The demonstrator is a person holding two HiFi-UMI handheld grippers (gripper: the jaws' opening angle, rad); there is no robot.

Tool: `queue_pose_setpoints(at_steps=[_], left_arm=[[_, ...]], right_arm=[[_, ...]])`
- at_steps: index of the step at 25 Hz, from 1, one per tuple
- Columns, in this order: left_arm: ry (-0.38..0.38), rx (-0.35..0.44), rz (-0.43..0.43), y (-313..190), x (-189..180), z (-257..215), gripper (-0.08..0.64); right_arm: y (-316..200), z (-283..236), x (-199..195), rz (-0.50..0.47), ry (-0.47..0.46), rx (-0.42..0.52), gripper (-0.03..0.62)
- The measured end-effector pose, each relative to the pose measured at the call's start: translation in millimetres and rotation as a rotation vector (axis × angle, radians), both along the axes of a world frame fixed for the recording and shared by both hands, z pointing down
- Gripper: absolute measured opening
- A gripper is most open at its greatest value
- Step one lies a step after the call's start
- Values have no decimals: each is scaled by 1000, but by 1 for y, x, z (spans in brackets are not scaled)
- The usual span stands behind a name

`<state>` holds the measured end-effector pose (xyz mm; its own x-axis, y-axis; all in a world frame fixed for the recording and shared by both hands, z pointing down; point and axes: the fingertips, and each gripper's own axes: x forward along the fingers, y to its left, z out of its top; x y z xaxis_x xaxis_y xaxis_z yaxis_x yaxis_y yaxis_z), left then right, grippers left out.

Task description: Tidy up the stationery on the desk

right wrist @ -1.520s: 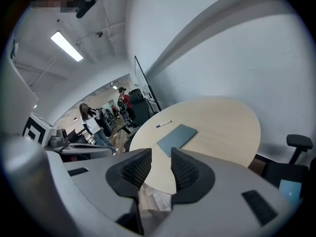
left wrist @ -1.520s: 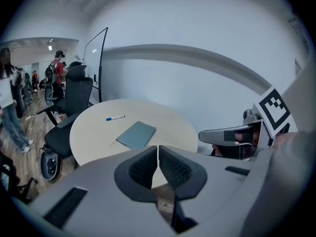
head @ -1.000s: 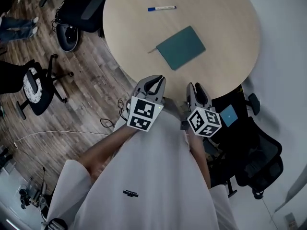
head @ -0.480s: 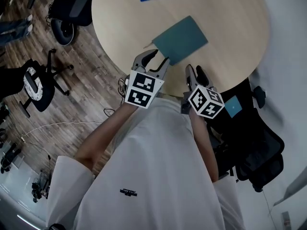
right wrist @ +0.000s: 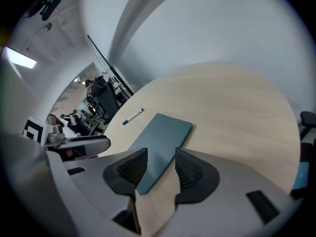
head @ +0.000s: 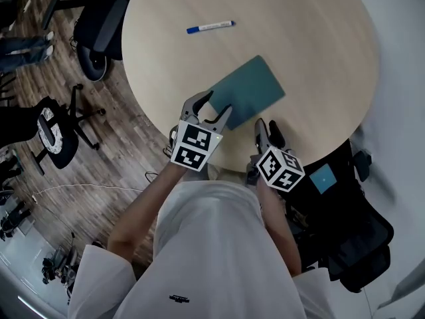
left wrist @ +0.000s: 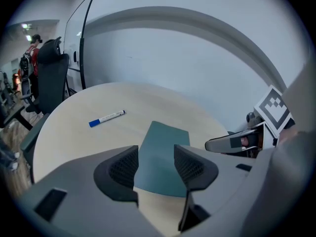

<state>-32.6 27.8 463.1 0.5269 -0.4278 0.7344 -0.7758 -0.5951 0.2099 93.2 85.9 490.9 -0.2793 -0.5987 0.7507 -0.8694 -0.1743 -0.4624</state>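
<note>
Holding left gripper [head: 218, 104] over teal notebook [head: 252, 85], right gripper [head: 267, 126] just beside it. Opening wide on both just now, nothing clamped between the jaws.

On the table [head: 312, 38], the pen [head: 210, 26] lies beyond the notebook [head: 249, 90], well apart from it.

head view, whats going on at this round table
A person stands at a round table. The left hand-held gripper and the right hand-held gripper have just been opening their jaws, and nothing is held between them. Both point at a teal notebook; a pen lies farther off, untouched.
</note>
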Motion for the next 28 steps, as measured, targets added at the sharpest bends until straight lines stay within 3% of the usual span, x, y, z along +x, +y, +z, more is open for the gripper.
queue_pose_setpoints(at_steps=[17, 22, 28], left_arm=[[-129, -88, 137, -36, 3, 92, 236], [-93, -136, 142, -29, 6, 103, 217], [-90, -140, 157, -28, 7, 102, 193]], right_arm=[[-20, 65, -8, 48, -25, -153, 196], [-25, 75, -13, 54, -36, -184, 195], [-23, 69, -10, 67, 25, -151, 101]])
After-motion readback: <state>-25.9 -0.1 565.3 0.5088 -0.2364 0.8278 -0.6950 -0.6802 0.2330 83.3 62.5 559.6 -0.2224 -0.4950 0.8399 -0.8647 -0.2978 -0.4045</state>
